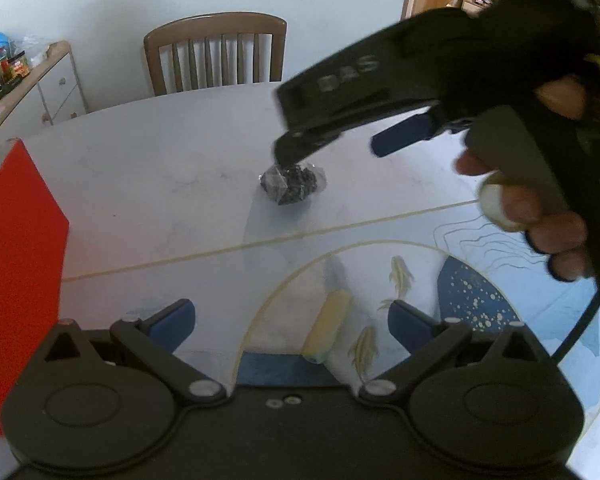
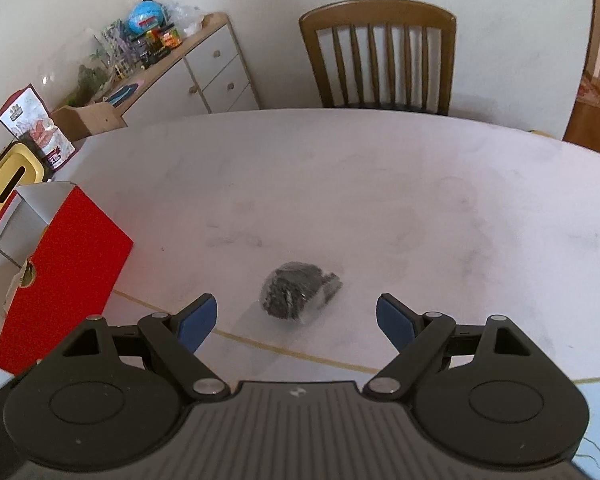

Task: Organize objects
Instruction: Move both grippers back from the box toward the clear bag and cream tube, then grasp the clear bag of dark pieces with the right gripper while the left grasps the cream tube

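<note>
Through the left wrist camera I see my left gripper (image 1: 292, 326) with its blue pads spread wide and nothing caught between them. Beneath the gap lies a yellowish roll (image 1: 327, 327), resting on the blue-and-white fish-patterned mat (image 1: 476, 304) that covers the near part of the table (image 1: 160, 184). My landmark is the small clear bag of dark bits (image 1: 293, 184), which sits on the bare pale tabletop just beyond the mat's edge line. Right above the bag I see the right gripper (image 1: 332, 148) reaching in from the upper right, held by a hand (image 1: 540, 216); one black finger tip hangs directly over the bag and the blue pad of the other finger stands well to the bag's right, so the jaws are wide apart. Whether the tip touches the bag I cannot tell. To the bag's left, at the frame edge, stands a red box (image 1: 20, 272). Beyond the bag, past the far rim of the table, is a wooden chair (image 1: 216, 54).

Through the right wrist camera the right gripper (image 2: 296, 320) is open wide and empty. The bag of dark bits (image 2: 300, 294) lies on the table (image 2: 420, 200) between and slightly ahead of the two blue pads, clear of both. The red box (image 2: 68, 272), its top open, stands to the bag's left. The chair (image 2: 380, 56) is beyond the bag at the table's far side, and a sideboard (image 2: 204, 68) crowded with small things lies beyond and left of the bag.
</note>
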Available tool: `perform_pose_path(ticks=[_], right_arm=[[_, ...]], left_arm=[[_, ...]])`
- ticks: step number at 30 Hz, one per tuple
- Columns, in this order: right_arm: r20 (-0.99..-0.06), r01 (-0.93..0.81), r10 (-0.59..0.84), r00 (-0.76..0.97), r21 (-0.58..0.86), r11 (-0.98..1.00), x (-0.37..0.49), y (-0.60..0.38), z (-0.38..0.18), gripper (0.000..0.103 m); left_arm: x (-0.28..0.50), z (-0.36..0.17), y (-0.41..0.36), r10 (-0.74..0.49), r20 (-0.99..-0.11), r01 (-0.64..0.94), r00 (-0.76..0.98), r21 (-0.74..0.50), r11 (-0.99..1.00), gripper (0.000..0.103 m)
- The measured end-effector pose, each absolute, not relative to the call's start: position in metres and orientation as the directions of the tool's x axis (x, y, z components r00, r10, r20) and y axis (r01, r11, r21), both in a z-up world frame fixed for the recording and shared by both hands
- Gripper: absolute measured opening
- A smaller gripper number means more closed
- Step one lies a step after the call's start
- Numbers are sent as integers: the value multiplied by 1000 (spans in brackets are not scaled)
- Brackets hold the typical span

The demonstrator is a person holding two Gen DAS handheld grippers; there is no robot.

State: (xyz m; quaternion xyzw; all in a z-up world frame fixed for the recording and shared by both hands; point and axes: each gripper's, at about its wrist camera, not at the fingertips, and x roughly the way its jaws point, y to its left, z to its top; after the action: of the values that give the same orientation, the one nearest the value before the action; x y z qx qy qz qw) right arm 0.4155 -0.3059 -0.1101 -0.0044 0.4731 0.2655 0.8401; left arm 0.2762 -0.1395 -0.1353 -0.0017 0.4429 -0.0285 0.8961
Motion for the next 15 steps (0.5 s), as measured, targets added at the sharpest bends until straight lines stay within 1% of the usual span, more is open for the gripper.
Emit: perform_pose_path(ticks=[4, 6, 8, 9, 11, 15], right_arm=[[-811, -465, 436, 390, 235, 853, 423, -293, -121, 87], [-818, -475, 431, 382, 226, 850, 426, -288, -124, 87], [-822, -484, 428, 376, 219, 847, 428, -285, -128, 87], [-824, -488, 427, 374, 217, 846, 429, -283, -130, 87], [-827, -485, 423, 371, 216, 848, 432, -282, -134, 87], [-833, -471, 418, 363, 223, 854, 437, -281, -143, 87]], left_arm=[[278, -143, -142, -54, -798, 62, 601, -21, 998, 98], [280, -146, -144, -52, -800, 65, 598, -17, 998, 93], [282, -150, -145, -60, -803, 76, 592, -18, 997, 84], [282, -151, -146, -59, -805, 80, 590, -15, 997, 82], [283, -154, -147, -68, -809, 92, 584, -17, 996, 74], [283, -157, -151, -65, -810, 103, 582, -5, 995, 66]])
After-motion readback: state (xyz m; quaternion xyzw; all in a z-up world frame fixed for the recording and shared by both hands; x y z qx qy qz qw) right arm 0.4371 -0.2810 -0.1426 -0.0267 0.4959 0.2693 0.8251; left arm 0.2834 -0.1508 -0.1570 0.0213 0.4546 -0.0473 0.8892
